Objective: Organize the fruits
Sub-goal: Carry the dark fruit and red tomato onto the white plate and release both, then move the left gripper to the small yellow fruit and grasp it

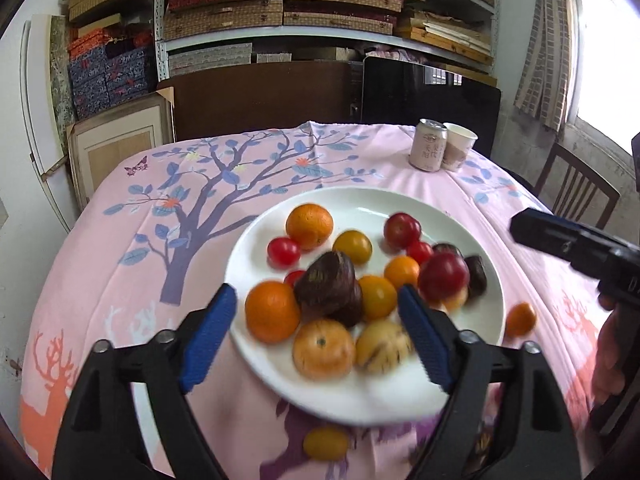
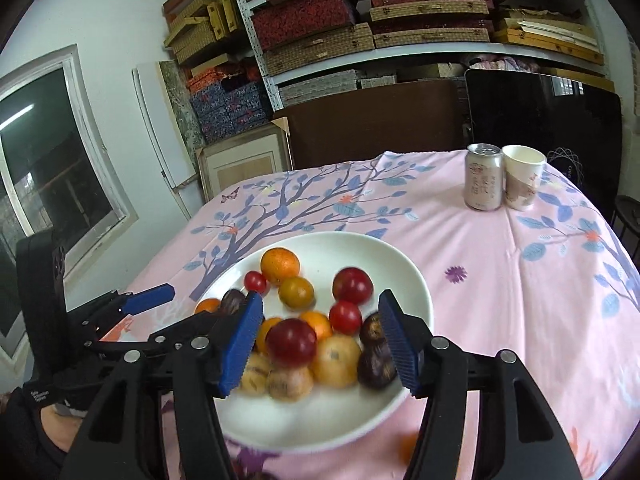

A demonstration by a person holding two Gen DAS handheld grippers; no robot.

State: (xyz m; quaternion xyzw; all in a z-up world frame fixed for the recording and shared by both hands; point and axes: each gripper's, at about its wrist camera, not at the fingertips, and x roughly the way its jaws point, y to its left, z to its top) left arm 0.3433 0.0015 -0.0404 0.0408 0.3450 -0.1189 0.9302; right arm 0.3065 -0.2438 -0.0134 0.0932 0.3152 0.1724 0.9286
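Observation:
A white plate [image 1: 352,396] [image 2: 404,276] heaped with fruit sits on the pink tablecloth: oranges [image 1: 309,226], red tomatoes [image 1: 402,230], yellow ones [image 1: 352,246] and dark brown fruits. My left gripper [image 1: 316,296] is open over the plate's near side; a dark brown fruit [image 1: 328,280] lies between its blue pads, touching neither. My right gripper [image 2: 320,300] is open too, with a red fruit [image 2: 290,340] loose between its pads. Each gripper shows at the edge of the other view, the right gripper's body [image 1: 560,240] and a left finger [image 2: 152,296].
An orange fruit [image 1: 520,319] lies on the cloth right of the plate and a yellow one [image 1: 325,444] in front of it. A drink can [image 1: 428,150] [image 2: 484,178] and a paper cup [image 1: 458,146] [image 2: 522,178] stand at the far right. A chair [image 1: 576,188] stands beyond the table's right edge.

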